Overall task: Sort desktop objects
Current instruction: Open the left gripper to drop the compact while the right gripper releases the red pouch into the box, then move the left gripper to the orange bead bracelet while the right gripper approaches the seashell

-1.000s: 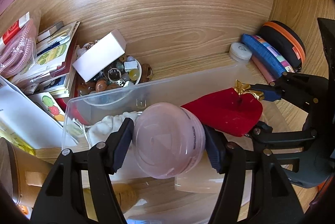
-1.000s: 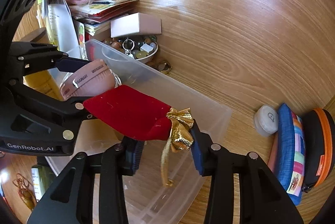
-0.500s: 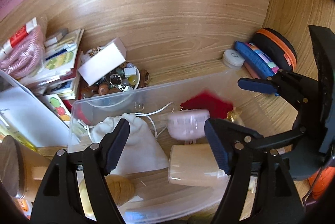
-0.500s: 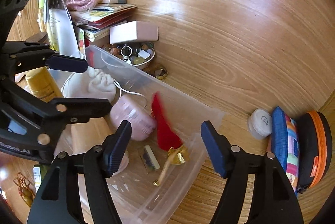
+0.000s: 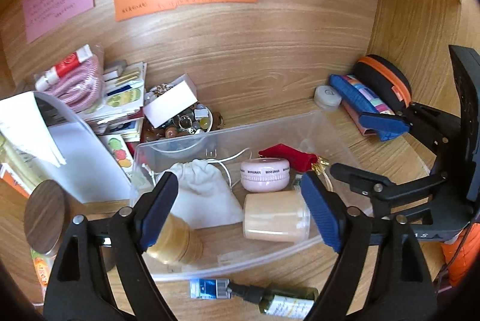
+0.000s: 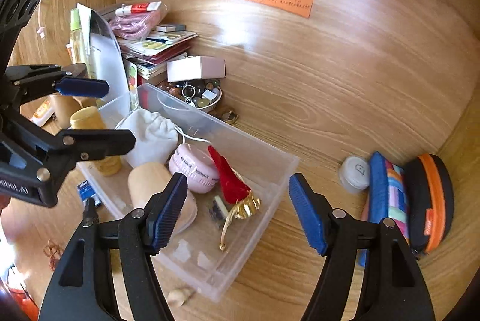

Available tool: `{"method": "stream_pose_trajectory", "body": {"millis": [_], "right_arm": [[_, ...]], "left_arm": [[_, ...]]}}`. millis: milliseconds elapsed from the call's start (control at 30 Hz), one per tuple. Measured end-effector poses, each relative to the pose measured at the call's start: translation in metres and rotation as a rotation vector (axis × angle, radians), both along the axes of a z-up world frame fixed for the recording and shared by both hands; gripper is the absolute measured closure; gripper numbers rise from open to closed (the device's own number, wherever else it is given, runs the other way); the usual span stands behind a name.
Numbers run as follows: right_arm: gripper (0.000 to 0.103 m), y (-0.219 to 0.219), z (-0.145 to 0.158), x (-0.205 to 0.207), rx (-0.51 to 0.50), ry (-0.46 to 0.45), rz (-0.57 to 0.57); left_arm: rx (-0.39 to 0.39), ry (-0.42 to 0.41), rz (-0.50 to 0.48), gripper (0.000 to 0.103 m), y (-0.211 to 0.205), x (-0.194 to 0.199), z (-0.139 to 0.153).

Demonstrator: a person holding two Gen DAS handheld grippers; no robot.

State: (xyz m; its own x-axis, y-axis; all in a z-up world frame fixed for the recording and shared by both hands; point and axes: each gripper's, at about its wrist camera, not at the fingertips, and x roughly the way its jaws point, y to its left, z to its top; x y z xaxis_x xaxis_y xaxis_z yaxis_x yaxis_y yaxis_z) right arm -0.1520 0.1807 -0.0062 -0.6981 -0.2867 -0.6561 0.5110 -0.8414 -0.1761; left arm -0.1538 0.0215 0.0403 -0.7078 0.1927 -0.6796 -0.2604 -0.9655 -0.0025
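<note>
A clear plastic bin (image 5: 270, 126) (image 6: 270, 153) sits on the wooden desk. In it lie a pink round case (image 5: 265, 174) (image 6: 195, 171), a red velvet pouch (image 5: 285, 154) (image 6: 231, 180) with a gold tie, a white drawstring pouch (image 5: 201, 186), a beige jar (image 5: 274, 216) and a yellow wooden bottle (image 5: 177, 243). My left gripper (image 5: 240, 210) hovers above the bin's near side, its jaws opening, with nothing gripped. My right gripper (image 6: 238, 210) stands open over the bin's right end, also holding nothing.
A bowl of beads (image 5: 180, 123) with a white box (image 5: 171, 102) on it sits behind the bin, beside stacked booklets. At the right wall are a white cap (image 5: 327, 96), a striped pouch (image 5: 363, 99) and a black-orange case (image 5: 384, 78). A green bottle (image 5: 282, 300) lies before the bin.
The left gripper let go of the pink case and the right gripper let go of the red pouch. Both now lie in the bin. Both grippers opened wide and drew up and back.
</note>
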Motion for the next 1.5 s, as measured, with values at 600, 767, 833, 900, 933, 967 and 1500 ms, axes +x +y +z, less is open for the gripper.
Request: {"method": "stream_pose_trajectory", "body": {"millis": [600,767,833,900,933,967,1500], "right_arm": [[0.035,0.020,0.003,0.070,-0.016,0.013,-0.043],[0.035,0.026,-0.006,0.084,-0.040,-0.004,-0.058],[0.035,0.030,-0.011,0.089,-0.044,-0.004,-0.071],[0.033,0.035,-0.016,0.095,-0.063,-0.016,-0.076],[0.030,0.037,-0.019,0.097,-0.070,-0.023,-0.083],[0.029,0.038,-0.021,0.098,-0.071,-0.028,-0.087],[0.029,0.026,-0.059,0.115,-0.002,-0.096,-0.068]], "left_arm": [[0.038,-0.008,0.015,0.012,-0.018,0.073,-0.015],[0.033,-0.031,0.015,0.012,-0.019,0.091,-0.029],[0.032,-0.038,0.023,0.012,-0.021,0.099,-0.034],[0.039,-0.044,0.028,0.012,-0.024,0.106,-0.038],[0.044,-0.050,0.031,0.012,-0.026,0.109,-0.040],[0.047,-0.057,0.033,0.012,-0.027,0.113,-0.043],[0.051,-0.171,0.014,0.012,-0.019,0.141,-0.096]]}}
